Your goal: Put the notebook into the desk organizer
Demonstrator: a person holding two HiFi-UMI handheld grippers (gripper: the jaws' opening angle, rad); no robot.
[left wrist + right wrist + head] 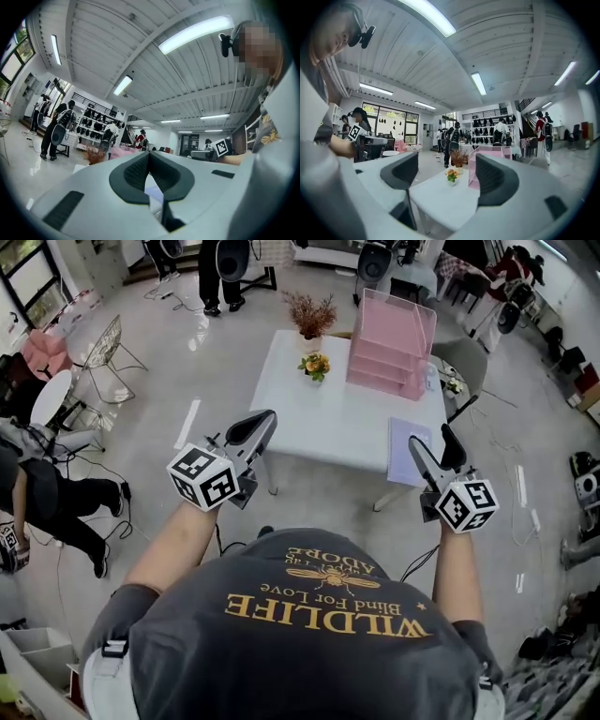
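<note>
A lavender notebook (408, 451) lies flat on the right front part of the white table (319, 418). The pink tiered desk organizer (389, 343) stands at the table's back right corner and also shows in the right gripper view (472, 171). My right gripper (433, 444) hovers over the notebook's front right edge, open and empty (449, 173). My left gripper (260, 420) hangs off the table's front left corner. Its pads meet at the tips with nothing between them (149, 154).
A small yellow flower pot (316, 366) and a vase of dried stems (310, 320) stand left of the organizer. A grey chair (461, 362) is behind the table's right side, a wire chair (103, 348) at far left. A seated person (37, 493) is at left.
</note>
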